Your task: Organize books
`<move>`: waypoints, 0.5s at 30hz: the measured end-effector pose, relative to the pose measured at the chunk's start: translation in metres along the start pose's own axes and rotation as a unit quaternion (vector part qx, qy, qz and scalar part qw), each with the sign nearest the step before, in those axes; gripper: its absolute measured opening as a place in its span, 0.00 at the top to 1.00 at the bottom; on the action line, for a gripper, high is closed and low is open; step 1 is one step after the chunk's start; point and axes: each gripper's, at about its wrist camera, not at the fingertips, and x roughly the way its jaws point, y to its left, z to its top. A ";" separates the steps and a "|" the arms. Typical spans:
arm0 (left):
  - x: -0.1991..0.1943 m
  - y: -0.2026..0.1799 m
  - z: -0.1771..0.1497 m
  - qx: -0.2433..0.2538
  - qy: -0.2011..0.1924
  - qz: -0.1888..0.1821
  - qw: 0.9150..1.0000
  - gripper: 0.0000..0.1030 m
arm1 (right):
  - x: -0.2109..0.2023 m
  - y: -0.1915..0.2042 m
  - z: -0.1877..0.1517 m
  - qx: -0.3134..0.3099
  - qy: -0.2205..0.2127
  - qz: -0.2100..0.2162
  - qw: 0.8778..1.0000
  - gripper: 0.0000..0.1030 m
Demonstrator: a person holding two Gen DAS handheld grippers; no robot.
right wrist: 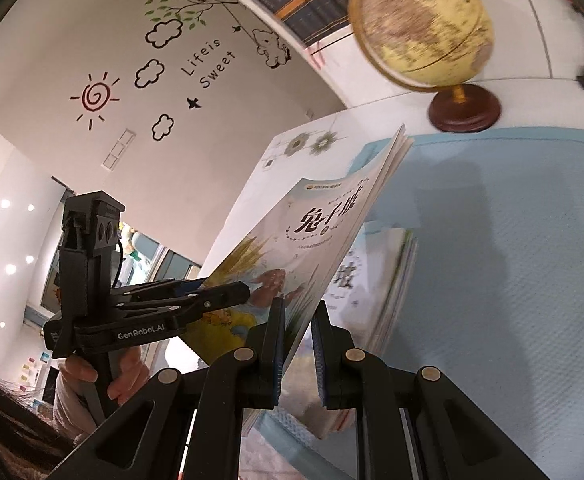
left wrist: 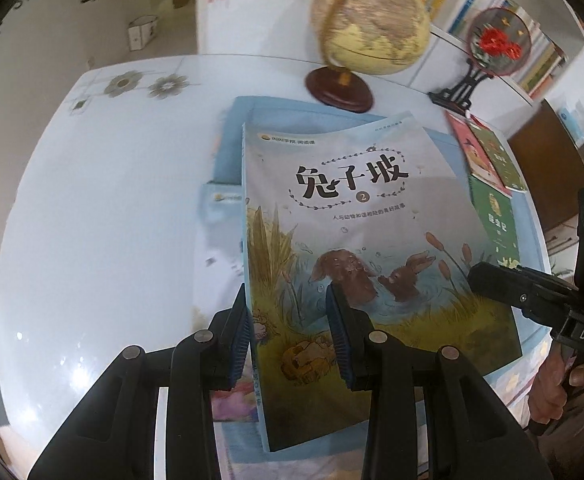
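A picture book (left wrist: pixel 355 216) with two brown rabbits on its pale blue cover is held up off the table, tilted. My left gripper (left wrist: pixel 288 294) is shut on its lower edge near the spine, one finger over the cover and the other behind. In the right wrist view the same book (right wrist: pixel 311 232) stands edge-on, and my right gripper (right wrist: pixel 299 304) is shut on its lower corner. The left gripper (right wrist: pixel 240 294) clamps the opposite corner there, with a person's hand on its handle. The right gripper (left wrist: pixel 479 278) reaches in at the book's right edge.
Under the lifted book lie more books (right wrist: pixel 375 280) on a blue mat (right wrist: pixel 511 240). Red and green books (left wrist: pixel 491 184) lie at the right. A globe (left wrist: pixel 371 28) and a round flower ornament (left wrist: pixel 499 42) stand at the back of the white table (left wrist: pixel 112 200).
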 end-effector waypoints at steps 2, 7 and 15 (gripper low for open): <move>0.002 0.010 -0.005 -0.006 0.004 0.000 1.000 0.68 | 0.009 0.004 -0.002 -0.002 0.006 -0.002 1.000 0.88; 0.014 0.028 -0.016 -0.018 0.020 -0.001 1.000 0.68 | 0.030 0.007 -0.009 0.002 0.027 -0.006 1.000 0.88; 0.041 0.048 -0.035 -0.029 0.056 -0.015 0.998 0.68 | 0.056 -0.005 -0.028 0.027 0.055 -0.020 0.998 0.87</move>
